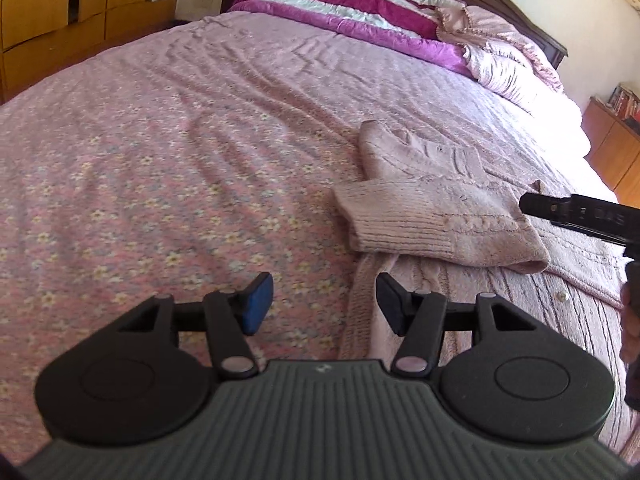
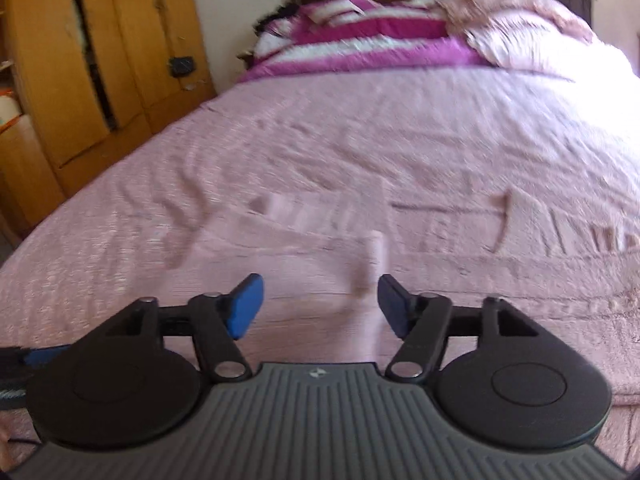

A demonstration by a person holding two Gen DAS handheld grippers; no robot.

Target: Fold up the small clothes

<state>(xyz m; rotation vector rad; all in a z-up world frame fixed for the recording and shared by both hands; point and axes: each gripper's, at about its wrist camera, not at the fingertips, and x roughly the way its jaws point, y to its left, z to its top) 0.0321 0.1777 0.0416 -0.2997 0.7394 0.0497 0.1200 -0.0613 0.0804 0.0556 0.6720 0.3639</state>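
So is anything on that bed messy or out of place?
Nothing looks damaged or spilled. The pink knitted sweater lies half folded, one sleeve laid across it, and the bedspread is rumpled. At the head, the magenta striped quilt sits in a loose heap.

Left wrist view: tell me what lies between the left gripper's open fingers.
In that view, the left gripper frames flowered pink bedspread and the pink knitted sweater edge; nothing gripped.
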